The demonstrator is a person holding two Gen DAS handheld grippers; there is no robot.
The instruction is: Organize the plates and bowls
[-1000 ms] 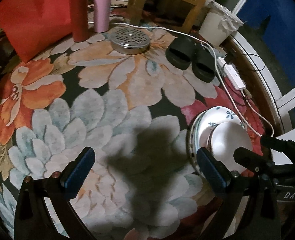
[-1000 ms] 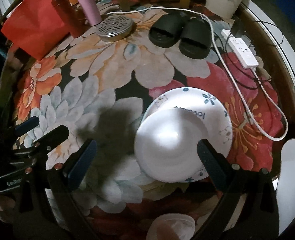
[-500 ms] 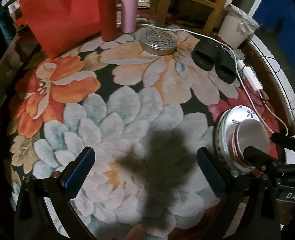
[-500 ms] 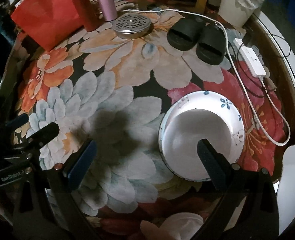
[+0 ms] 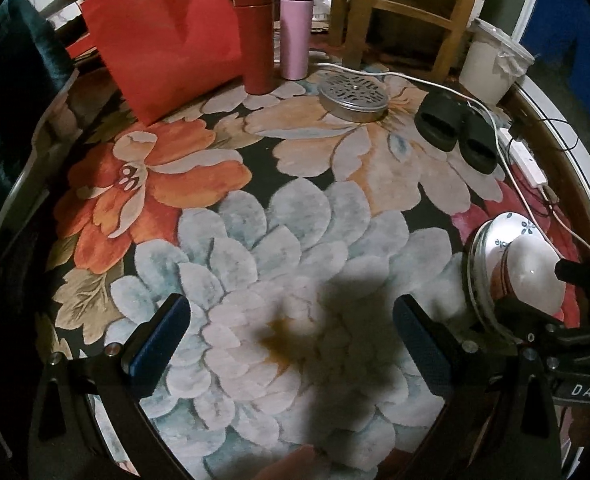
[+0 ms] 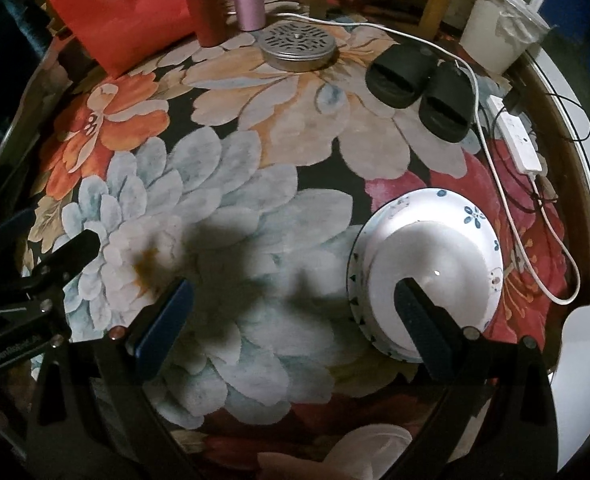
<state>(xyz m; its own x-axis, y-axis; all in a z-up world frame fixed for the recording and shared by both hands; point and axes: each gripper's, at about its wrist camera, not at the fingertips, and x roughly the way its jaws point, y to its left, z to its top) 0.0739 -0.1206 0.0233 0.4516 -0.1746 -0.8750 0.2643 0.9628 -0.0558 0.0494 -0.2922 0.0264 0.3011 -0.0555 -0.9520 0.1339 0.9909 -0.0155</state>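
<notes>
We work over a floral rug (image 6: 223, 208) spread on the floor, which carries everything here. Largest of our task's things is the plate (image 6: 475, 216), lying flat on the rug's red flower, near the white cable (image 6: 507, 216). On the plate sits an upturned white bowl (image 6: 435, 272), base up, probably so the pair stays together as one stack. Well beyond the plate lie black slippers (image 6: 423, 88) and a metal tin (image 6: 299, 46).

Our right claw (image 6: 291, 316) hangs above the rug with its jaws spread wide and holding nothing; one finger overlaps the bowl's near edge. Our left claw (image 5: 287, 340) is likewise wide apart and empty, off to the side of the plate. We judge the stacking done.
</notes>
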